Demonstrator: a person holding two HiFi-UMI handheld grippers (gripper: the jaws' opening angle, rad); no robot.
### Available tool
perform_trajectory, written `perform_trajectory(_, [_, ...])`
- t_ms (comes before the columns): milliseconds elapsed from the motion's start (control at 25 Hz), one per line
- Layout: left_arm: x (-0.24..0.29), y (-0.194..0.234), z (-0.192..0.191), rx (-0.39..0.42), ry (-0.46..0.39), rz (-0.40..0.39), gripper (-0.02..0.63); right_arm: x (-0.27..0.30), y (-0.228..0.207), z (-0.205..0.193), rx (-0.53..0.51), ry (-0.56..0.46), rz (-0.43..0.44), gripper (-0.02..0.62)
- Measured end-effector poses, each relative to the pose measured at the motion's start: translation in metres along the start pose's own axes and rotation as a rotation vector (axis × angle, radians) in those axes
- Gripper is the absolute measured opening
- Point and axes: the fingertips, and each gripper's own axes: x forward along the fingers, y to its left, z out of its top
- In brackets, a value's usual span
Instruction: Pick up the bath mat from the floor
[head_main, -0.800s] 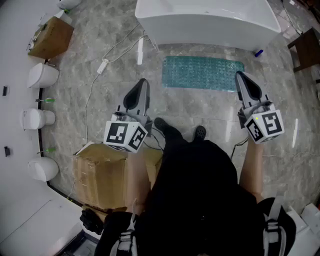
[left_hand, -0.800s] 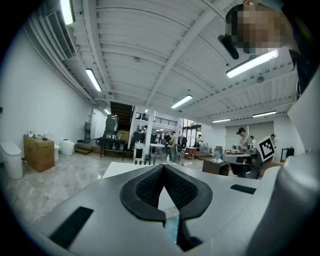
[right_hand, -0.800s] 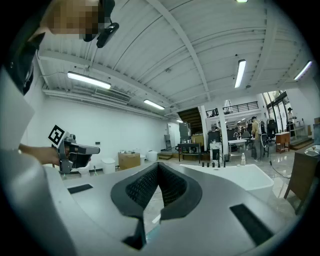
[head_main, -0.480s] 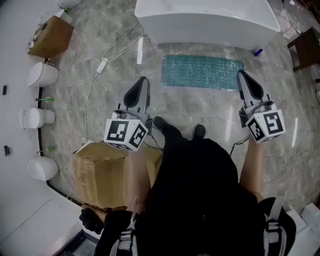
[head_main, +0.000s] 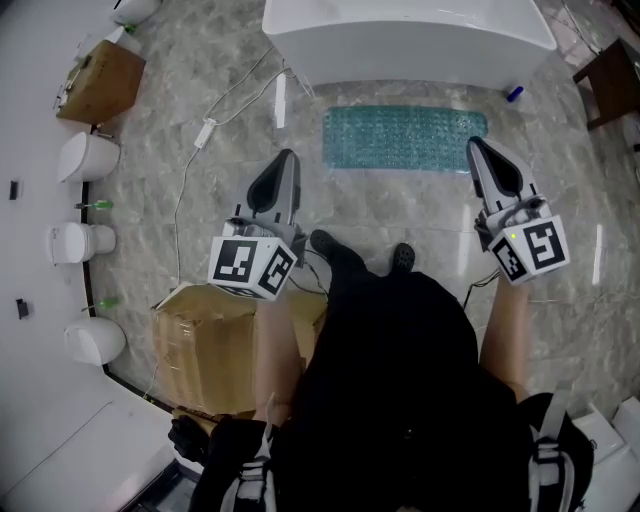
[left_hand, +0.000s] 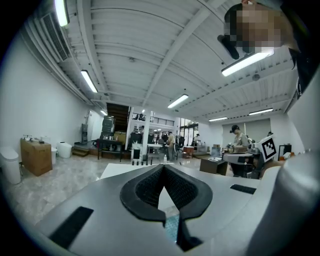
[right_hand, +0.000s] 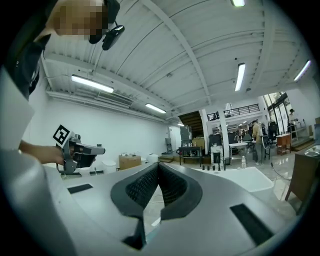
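Observation:
A teal, bumpy bath mat (head_main: 404, 139) lies flat on the grey marble floor, just in front of a white bathtub (head_main: 405, 40). My left gripper (head_main: 288, 158) hangs in the air to the left of the mat and nearer to me, shut and empty. At the mat's right end, also well above the floor, my right gripper (head_main: 476, 146) is shut with nothing in it. In the left gripper view the jaws (left_hand: 163, 166) meet at their tips, and a sliver of the teal mat (left_hand: 170, 227) shows below them. The right gripper (right_hand: 158, 164) likewise shows its tips together.
A cardboard box (head_main: 215, 345) stands by my left leg and another box (head_main: 100, 78) at the far left wall, next to white toilets (head_main: 88, 155). A white cable (head_main: 205, 132) runs across the floor. A blue bottle (head_main: 514, 94) and a dark stool (head_main: 610, 85) sit at the right.
The head view has shifted slightly, so the mat and tub sit a little higher in the picture. Both grippers stay in about the same place, still shut.

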Motion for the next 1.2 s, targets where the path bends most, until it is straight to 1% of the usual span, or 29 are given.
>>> perform_trajectory(120, [0.000, -0.006, 0.001, 0.008, 0.002, 0.018, 0.009, -0.004, -0.007, -0.006, -0.003, 0.015, -0.021, 0.012])
perform_trajectory(320, [-0.007, -0.019, -0.007, -0.001, 0.028, 0.040, 0.009, -0.017, -0.011, -0.014, 0.024, 0.026, 0.002, 0.012])
perform_trajectory(440, [-0.009, -0.025, -0.018, -0.003, 0.045, 0.066, 0.009, -0.022, -0.015, -0.028, 0.049, 0.030, 0.010, 0.012])
perform_trajectory(560, [-0.012, -0.026, -0.025, -0.001, 0.067, 0.075, 0.009, -0.019, -0.013, -0.037, 0.069, 0.034, 0.018, 0.012])
perform_trajectory(680, [-0.014, -0.017, -0.031, -0.007, 0.084, 0.076, 0.009, -0.009, -0.005, -0.042, 0.068, 0.043, 0.028, 0.012])
perform_trajectory(840, [-0.008, -0.004, -0.033, -0.041, 0.093, 0.066, 0.009, 0.000, 0.000, -0.038, 0.060, 0.072, 0.024, 0.012])
perform_trajectory(1040, [0.023, 0.019, -0.039, -0.075, 0.075, 0.035, 0.009, 0.017, -0.012, -0.041, 0.047, 0.109, -0.022, 0.012])
perform_trajectory(1200, [0.052, 0.048, -0.031, -0.084, 0.056, 0.007, 0.009, 0.055, -0.025, -0.033, 0.033, 0.118, -0.054, 0.012])
